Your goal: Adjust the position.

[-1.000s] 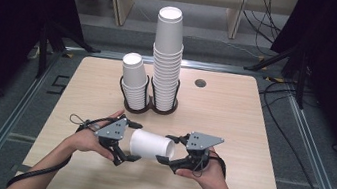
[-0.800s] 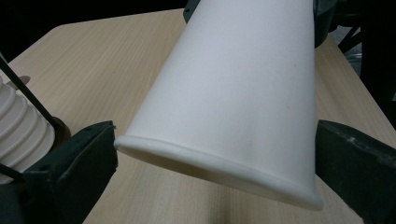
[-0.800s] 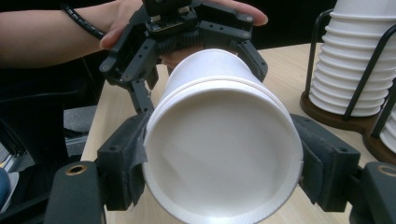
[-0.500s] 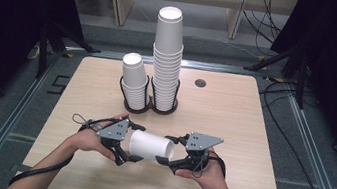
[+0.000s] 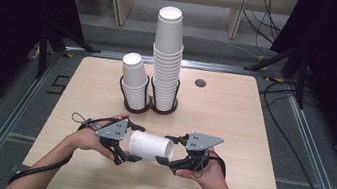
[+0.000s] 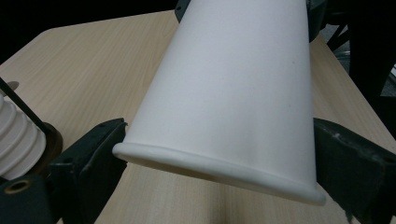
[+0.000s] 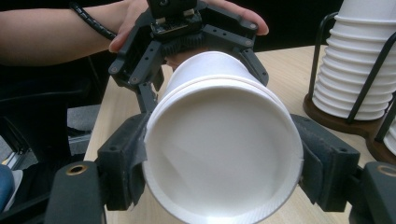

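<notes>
Cups (image 5: 151, 146) lay sideways above the table (image 5: 251, 137), long axis running gripper to gripper; right gripper (image 5: 168, 161) clamped one end, left gripper (image 5: 131, 158) had just been closing on the other.

Black two-jaw tongs (image 5: 128, 155) with grey three-cornered top plates, trailing black cables; bare forearms, no sleeves.

1. The paper cup (image 5: 150, 146) is plain white, inside and out.
2. The stacked cups (image 5: 166, 59) are white too.
3. Their wire holder (image 5: 150, 106) is black on a dark brown base.
4. The surface (image 5: 234, 114) is pale wood grain.
5. Both grippers' fingers (image 7: 122, 163) are black.
</notes>
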{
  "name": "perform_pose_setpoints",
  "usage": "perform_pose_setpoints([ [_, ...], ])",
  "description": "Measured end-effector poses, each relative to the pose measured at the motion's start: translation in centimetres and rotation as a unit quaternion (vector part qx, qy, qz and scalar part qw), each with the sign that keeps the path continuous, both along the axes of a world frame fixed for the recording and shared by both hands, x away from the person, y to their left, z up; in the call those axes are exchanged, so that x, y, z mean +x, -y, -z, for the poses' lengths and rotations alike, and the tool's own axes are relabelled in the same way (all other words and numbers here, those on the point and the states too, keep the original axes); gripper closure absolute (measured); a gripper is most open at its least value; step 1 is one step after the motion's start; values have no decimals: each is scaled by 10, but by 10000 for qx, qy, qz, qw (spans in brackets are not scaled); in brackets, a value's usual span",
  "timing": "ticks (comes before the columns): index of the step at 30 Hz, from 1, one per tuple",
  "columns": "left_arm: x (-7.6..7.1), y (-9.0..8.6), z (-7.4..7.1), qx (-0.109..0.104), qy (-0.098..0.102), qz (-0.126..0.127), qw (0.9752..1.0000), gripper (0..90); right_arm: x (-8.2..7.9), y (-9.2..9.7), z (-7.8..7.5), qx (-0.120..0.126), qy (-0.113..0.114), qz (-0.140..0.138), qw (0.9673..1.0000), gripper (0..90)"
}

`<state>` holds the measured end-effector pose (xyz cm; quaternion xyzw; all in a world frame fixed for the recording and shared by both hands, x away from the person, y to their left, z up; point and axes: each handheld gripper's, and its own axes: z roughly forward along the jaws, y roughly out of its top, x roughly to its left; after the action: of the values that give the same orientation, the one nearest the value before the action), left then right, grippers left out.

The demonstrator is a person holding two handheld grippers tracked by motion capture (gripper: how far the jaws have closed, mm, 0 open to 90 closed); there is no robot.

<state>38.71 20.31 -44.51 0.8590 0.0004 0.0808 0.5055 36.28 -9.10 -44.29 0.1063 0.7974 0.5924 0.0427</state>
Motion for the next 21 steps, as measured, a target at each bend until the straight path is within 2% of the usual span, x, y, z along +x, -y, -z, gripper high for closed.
perform_pose_setpoints([
  [1, 1, 0, 0, 19, 49, -9, 10000, 67, 0, -2, 1, 80, 91, 55, 9999, 272],
  [2, 1, 0, 1, -27, -1, -58, 10000, 55, -1, -2, 1, 64, -14, 85, 9999, 272],
  [3, 1, 1, 2, -89, -86, -92, 9999, 39, 1, -2, 1, 115, 157, 76, 9998, 272],
  [5, 2, 1, 4, -55, -103, -109, 9999, 33, 1, -1, 0, 73, 133, 29, 9999, 272],
  [6, 2, 1, 4, -67, -127, -98, 9998, 29, 2, -1, 0, 75, 205, 3, 9998, 272],
  [7, 3, 1, 5, -27, -62, -39, 10000, 32, 2, -1, -1, 64, 210, -7, 9998, 273],
  [12, 1, 2, 3, -29, -11, -7, 10000, 61, 1, -1, -1, 70, 111, 21, 9999, 273],
  [13, 2, 1, 2, 41, 72, 11, 10000, 66, 0, -1, -1, 81, 19, 12, 10000, 273],
  [14, 2, 1, 2, 41, 72, 11, 10000, 69, 0, -1, -1, 81, 19, 12, 10000, 273],
  [15, 1, 2, 2, -61, 7, 34, 10000, 69, 0, -1, -1, 90, 25, 11, 10000, 273],
  [18, 2, 0, 0, 40, 166, 49, 9998, 80, 1, 0, 0, 119, 14, -29, 9999, 272],
  [20, 1, 0, 1, -25, 125, 63, 9999, 82, 2, 0, 0, 111, 95, -33, 9999, 271],
  [21, 0, -1, -1, 24, 161, 69, 9998, 87, 2, 0, 1, 94, 86, -23, 9999, 269],
])
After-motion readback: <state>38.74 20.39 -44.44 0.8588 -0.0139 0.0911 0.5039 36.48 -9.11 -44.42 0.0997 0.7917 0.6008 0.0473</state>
